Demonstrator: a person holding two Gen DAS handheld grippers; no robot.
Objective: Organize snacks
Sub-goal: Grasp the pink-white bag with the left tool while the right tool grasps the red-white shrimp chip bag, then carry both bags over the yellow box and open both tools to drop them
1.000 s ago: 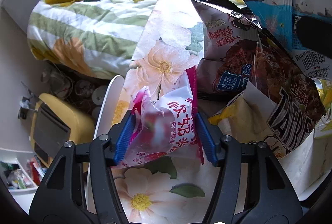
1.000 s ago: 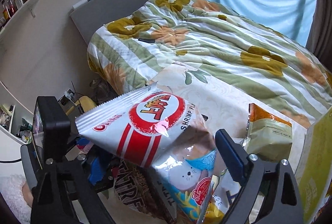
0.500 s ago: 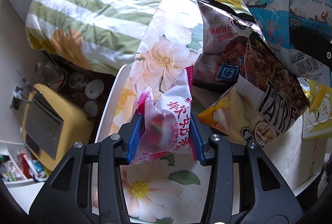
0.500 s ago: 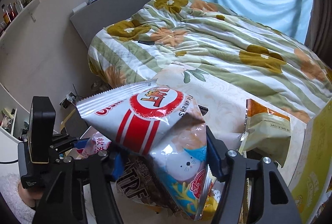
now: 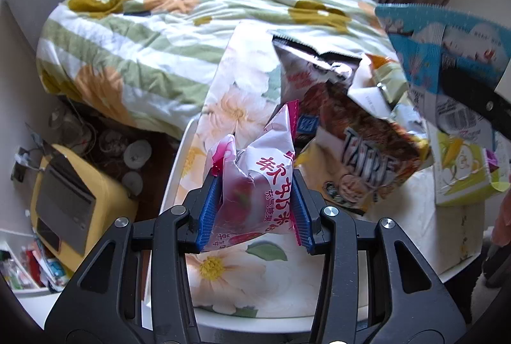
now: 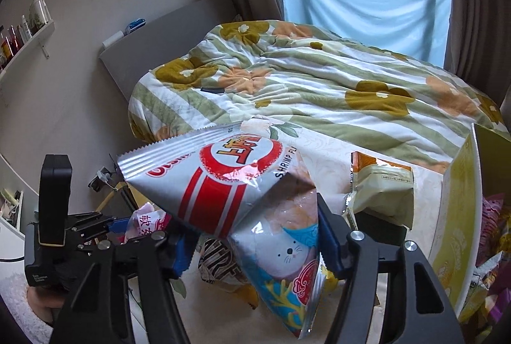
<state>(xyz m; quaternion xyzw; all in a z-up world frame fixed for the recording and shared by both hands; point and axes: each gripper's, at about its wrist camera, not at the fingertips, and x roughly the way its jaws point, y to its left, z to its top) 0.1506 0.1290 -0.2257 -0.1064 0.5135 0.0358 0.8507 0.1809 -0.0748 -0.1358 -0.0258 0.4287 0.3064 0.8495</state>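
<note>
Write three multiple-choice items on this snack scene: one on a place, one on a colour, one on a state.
1. Where is the brown TATRE bag?
A. on the bed quilt
B. on the white table
C. on the wall shelf

2. What colour are the pads of the left tongs?
A. blue
B. red
C. yellow

3. What are the right tongs doing?
A. hanging open and empty
B. shut on the shrimp chips bag
C. shut on a bottle

Key: 1 B, it lies on the white table past the pink candy bag; 2 A, blue pads press that bag's sides; 3 B, both pads pinch the bag.
</note>
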